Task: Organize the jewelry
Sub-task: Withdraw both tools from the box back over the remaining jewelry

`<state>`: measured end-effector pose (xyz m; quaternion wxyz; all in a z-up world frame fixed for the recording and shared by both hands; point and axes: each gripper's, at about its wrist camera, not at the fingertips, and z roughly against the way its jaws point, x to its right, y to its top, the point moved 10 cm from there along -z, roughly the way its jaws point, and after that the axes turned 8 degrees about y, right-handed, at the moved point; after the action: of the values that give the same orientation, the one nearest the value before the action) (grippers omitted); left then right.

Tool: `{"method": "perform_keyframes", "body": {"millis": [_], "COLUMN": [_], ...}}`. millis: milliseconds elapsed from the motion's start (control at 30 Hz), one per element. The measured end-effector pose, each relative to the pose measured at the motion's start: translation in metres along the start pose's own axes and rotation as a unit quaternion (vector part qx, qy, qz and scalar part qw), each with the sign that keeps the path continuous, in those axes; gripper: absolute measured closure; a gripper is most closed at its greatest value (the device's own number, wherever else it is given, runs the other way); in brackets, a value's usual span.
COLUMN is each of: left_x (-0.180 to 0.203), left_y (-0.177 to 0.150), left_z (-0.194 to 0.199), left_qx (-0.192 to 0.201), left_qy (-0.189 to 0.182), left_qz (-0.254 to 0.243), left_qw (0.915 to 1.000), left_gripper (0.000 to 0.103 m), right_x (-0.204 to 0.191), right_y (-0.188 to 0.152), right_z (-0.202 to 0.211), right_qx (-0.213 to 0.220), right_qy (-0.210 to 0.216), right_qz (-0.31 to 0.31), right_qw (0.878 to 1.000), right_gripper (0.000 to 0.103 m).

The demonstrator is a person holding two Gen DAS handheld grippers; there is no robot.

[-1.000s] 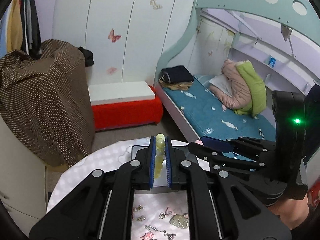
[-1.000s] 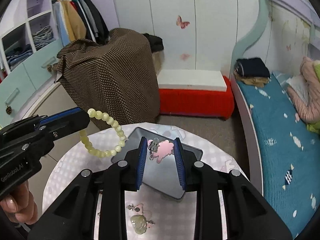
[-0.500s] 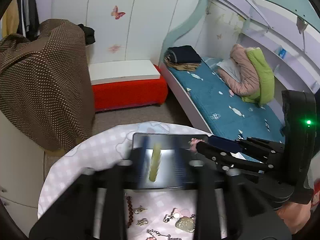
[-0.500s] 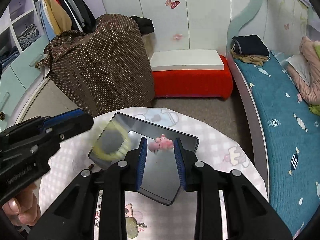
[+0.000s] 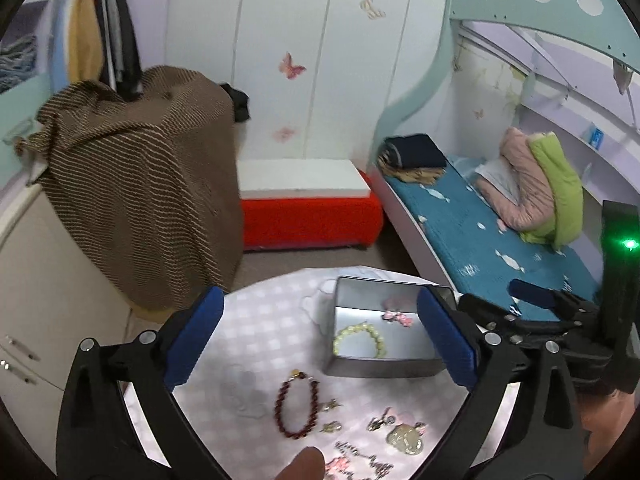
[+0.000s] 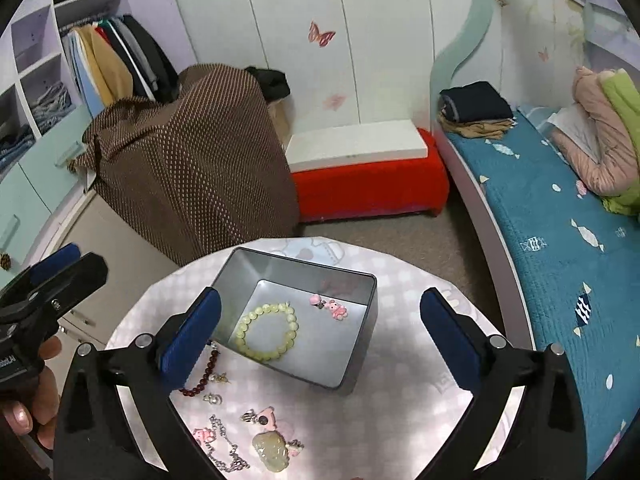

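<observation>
A grey metal tin (image 6: 362,364) (image 5: 376,368) stands on the round table. Inside it lie a pale green bead bracelet (image 6: 267,332) (image 5: 359,339) and a pink charm (image 6: 334,307) (image 5: 398,317). My left gripper (image 5: 320,344) is open and empty above the table's near side. My right gripper (image 6: 320,340) is open and empty over the tin. On the cloth in front lie a dark red bead bracelet (image 5: 296,408) (image 6: 202,374), small earrings (image 5: 332,416), a pale jade pendant (image 6: 272,450) (image 5: 404,438), pink charms (image 6: 266,418) and a chain (image 6: 224,448).
The table has a pink checked cloth (image 6: 400,412). Beyond it are a brown draped cabinet (image 6: 192,160), a red bench with a white top (image 6: 360,168), and a bed with a blue mattress (image 6: 560,220) on the right. White cupboard doors (image 5: 36,312) stand at left.
Both grippers have opened and pulled back. The green bracelet has dropped from the left gripper and the pink charm from the right gripper into the tin.
</observation>
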<state>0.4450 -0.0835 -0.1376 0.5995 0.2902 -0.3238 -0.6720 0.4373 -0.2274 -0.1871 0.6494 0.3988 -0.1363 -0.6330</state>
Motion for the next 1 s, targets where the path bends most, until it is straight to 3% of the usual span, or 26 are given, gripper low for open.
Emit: {"method": "perform_keyframes", "body": {"millis": [367,667,1000], "left_x": [-0.033,-0.047,-0.054], "left_y": [0.001,-0.01,-0.039], "left_z": [0.079,0.133,0.177], "left_qx": [0.073,0.106,0.127], "left_qy": [0.069,0.088,0.098], "left_qz": [0.004,0.011,0.017], "left_qw": [0.995,0.9904,0.9869], "left_gripper": [0.005,0.005,0.005], "right_x": [-0.03,-0.056,-0.079], "right_y": [0.001,-0.011,-0.036], "right_z": [0.065,0.123,0.158], "right_qx": [0.067,0.121,0.152], "right_qy": [0.005,-0.005,-0.028], "right_qz": [0.014,0.031,0.064], "right_qw": [0.998,0.992,0.986], "right_gripper": [0.007,0.007,0.007]}}
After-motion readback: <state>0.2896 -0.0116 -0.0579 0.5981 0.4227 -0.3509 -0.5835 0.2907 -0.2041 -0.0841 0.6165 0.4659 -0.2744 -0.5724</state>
